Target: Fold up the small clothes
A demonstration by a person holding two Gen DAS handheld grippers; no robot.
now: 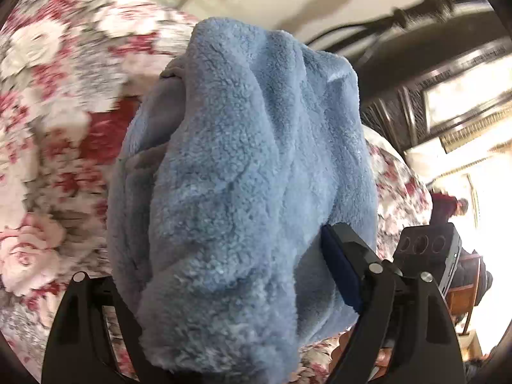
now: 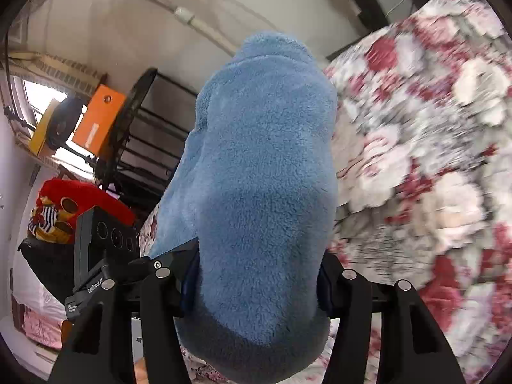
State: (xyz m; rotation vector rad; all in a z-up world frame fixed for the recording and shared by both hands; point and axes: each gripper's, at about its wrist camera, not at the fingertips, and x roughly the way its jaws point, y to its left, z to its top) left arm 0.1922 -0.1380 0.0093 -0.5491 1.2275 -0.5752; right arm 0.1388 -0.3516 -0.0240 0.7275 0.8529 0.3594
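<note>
A fluffy light-blue fleece garment (image 1: 243, 166) hangs bunched in front of both cameras, lifted above a floral bedspread (image 1: 48, 112). My left gripper (image 1: 217, 262) is shut on a thick fold of it. The right pad (image 1: 339, 268) presses into the fleece, and the cloth hides the left finger. In the right wrist view the same garment (image 2: 262, 160) fills the middle. My right gripper (image 2: 256, 268) is shut on it, with both pads sunk into the pile at its lower sides. The garment's lower end drapes over the jaws.
The red-and-white floral bedspread (image 2: 416, 160) spreads under and beside the garment. Dark wooden furniture (image 1: 416, 80) stands at the bed's far side. A black metal rack (image 2: 153, 134), an orange box (image 2: 102, 115) and a red plush toy (image 2: 83, 195) are off the bed.
</note>
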